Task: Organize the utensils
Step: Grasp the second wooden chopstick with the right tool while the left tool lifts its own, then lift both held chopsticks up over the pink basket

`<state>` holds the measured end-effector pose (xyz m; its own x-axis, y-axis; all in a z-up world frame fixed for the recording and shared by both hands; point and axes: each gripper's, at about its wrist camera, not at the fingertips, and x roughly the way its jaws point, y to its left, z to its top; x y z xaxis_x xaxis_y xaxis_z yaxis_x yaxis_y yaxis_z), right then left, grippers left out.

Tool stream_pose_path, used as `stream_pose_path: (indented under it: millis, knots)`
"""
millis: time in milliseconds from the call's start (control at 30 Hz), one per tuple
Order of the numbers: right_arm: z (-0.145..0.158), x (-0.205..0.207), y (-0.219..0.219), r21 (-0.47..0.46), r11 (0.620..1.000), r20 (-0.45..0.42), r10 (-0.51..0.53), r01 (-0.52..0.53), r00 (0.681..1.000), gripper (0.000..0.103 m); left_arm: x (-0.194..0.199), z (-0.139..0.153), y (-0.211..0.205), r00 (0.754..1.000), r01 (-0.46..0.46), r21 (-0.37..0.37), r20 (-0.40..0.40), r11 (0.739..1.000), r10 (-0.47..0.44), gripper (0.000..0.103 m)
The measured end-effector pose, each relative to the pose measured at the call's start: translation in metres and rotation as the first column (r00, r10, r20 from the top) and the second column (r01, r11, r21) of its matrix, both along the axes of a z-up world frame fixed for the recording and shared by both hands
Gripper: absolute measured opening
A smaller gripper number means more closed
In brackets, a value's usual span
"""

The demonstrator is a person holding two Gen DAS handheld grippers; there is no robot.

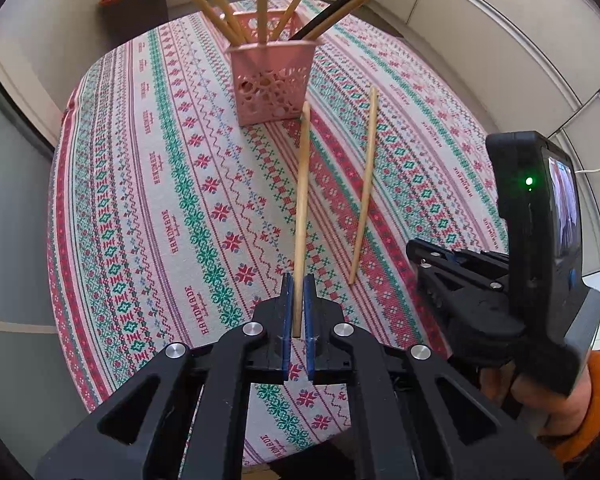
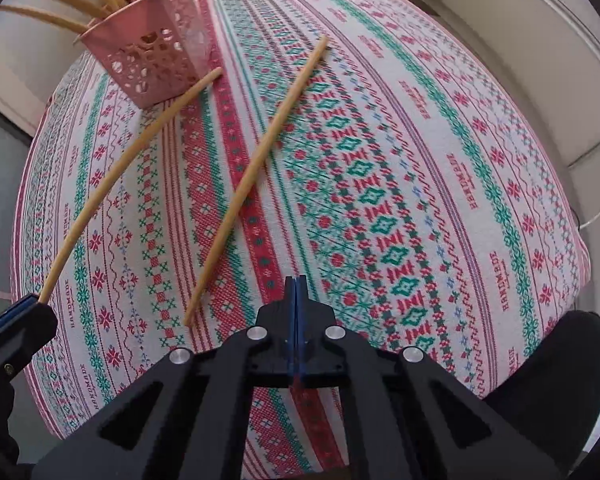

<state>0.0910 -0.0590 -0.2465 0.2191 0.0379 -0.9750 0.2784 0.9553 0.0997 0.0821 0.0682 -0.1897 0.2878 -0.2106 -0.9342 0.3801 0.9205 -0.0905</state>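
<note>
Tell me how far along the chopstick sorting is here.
Done: several chopsticks already stand in the pink basket. In hand: the left gripper is shut on one chopstick. Left: another chopstick lies on the tablecloth; the right gripper is shut, empty.

A perforated utensil holder (image 1: 271,80) stands on the tablecloth (image 1: 160,184), chopsticks (image 1: 236,4) upright in it. Before it lie two more — one chopstick (image 1: 302,208) between the left gripper (image 1: 298,308) fingers, a second chopstick (image 1: 365,184) to its right, apart
</note>
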Motion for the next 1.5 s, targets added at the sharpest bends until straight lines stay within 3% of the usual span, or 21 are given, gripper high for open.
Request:
stream_pose_path:
  millis: [100,233,267,300,333,433,500,567,600,667,733,800,833,1000,1133,1267,1400,1500]
  knots:
    - [0.007,-0.01,-0.025,0.035,0.999,-0.019,-0.017,0.017,1.0,0.0,-0.002,0.006,-0.004,1.0,0.007,-0.012,0.021,1.0,-0.006,0.004]
    - [0.016,-0.011,-0.037,0.099,0.995,0.028,-0.007,0.004,1.0,0.004,0.0,0.006,-0.009,1.0,0.011,-0.01,0.027,1.0,-0.011,0.004]
    - [0.017,-0.006,-0.032,0.101,0.994,0.04,0.026,-0.03,0.999,0.021,0.001,0.005,-0.01,1.0,0.011,-0.007,0.025,1.0,-0.01,0.004]
    - [0.016,-0.002,-0.03,0.113,0.993,0.038,0.025,-0.03,0.999,0.048,0.002,0.004,-0.01,1.0,0.005,-0.003,0.023,1.0,-0.005,0.004]
    - [0.015,0.003,-0.029,0.136,0.991,0.031,0.0,-0.005,1.0,0.052,0.003,0.003,-0.008,1.0,-0.001,-0.003,0.021,1.0,0.001,0.004]
    - [0.009,0.022,-0.02,0.172,0.982,0.004,-0.077,0.075,0.997,0.052,0.007,0.001,-0.004,1.0,-0.014,-0.012,0.015,1.0,0.014,0.004]
    - [0.005,0.038,-0.006,0.118,0.992,0.002,-0.052,0.052,0.999,0.052,0.008,0.001,-0.003,1.0,-0.013,-0.019,0.014,1.0,0.013,0.004]
    - [-0.007,0.047,0.013,0.068,0.997,-0.067,-0.017,0.022,0.998,0.053,0.01,-0.001,-0.001,1.0,-0.011,-0.023,0.012,1.0,0.011,0.004]
    - [-0.006,0.047,0.021,0.023,1.0,-0.039,-0.008,0.009,0.999,0.056,0.011,-0.001,0.0,1.0,-0.012,-0.025,0.009,1.0,0.012,0.004]
    - [-0.008,0.045,0.038,-0.052,0.999,-0.028,0.014,-0.015,1.0,0.054,0.012,-0.003,0.002,1.0,-0.015,-0.027,0.005,1.0,0.015,0.005]
    - [-0.008,0.038,0.043,-0.102,0.995,0.007,0.0,0.001,1.0,0.046,0.013,-0.002,0.002,1.0,-0.016,-0.032,0.005,0.999,0.016,0.005]
    - [-0.006,0.032,0.037,-0.1,0.995,0.027,-0.014,0.016,1.0,0.012,0.012,-0.001,0.001,1.0,-0.011,-0.036,0.008,0.999,0.012,0.004]
    - [-0.006,0.031,0.031,-0.052,0.998,0.023,-0.022,0.023,0.999,0.006,0.011,-0.001,0.0,1.0,-0.008,-0.035,0.01,0.999,0.008,0.004]
    - [-0.004,0.005,-0.021,0.124,0.991,-0.016,-0.054,0.055,0.998,0.006,0.006,0.002,-0.003,1.0,0.002,-0.038,0.022,0.999,-0.001,0.004]
    - [0.022,-0.032,-0.048,0.072,0.997,0.044,0.007,-0.01,0.999,0.006,-0.001,0.013,-0.009,0.998,0.009,-0.038,0.067,0.999,-0.006,0.004]
    - [0.07,-0.051,-0.066,0.005,0.996,0.14,0.089,-0.09,0.986,0.006,-0.014,0.035,-0.013,0.99,0.008,-0.076,0.141,0.997,0.003,0.004]
    - [0.118,-0.053,-0.073,-0.111,0.983,0.274,0.17,-0.145,0.947,0.006,-0.023,0.055,-0.012,0.979,-0.016,-0.116,0.202,0.993,0.039,0.004]
    - [0.142,-0.045,-0.076,-0.14,0.978,0.342,0.196,-0.156,0.919,0.006,-0.026,0.068,-0.01,0.968,-0.028,-0.138,0.242,0.99,0.061,0.004]
